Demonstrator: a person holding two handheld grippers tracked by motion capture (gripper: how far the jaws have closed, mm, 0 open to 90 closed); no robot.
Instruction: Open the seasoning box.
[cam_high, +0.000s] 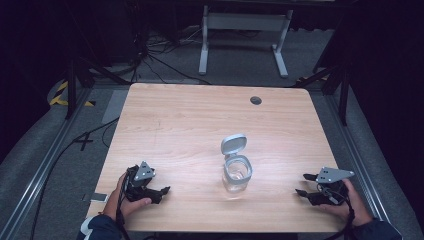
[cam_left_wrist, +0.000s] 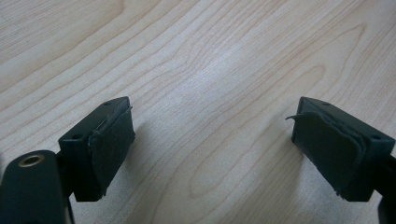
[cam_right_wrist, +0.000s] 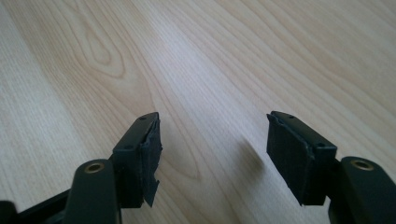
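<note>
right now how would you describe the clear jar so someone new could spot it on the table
Start at the wooden table and look to its near half, between the two hand-held grippers. The clear jar stands there upright, apart from both. Its grey hinged lid is flipped open behind it.

I see grey carpet (cam_high: 60, 150), cables (cam_high: 165, 65) and a white frame (cam_high: 245, 30) beyond the table's (cam_high: 190, 115) far edge.

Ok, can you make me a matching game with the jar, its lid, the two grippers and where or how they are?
Things:
1. jar
2. lid
3. left gripper
4. right gripper

States:
A. flipped open
B. open, near the table's right edge
C. clear, in the middle near the front
D. open, near the front left corner

Pairs: 1-C, 2-A, 3-D, 4-B
</note>
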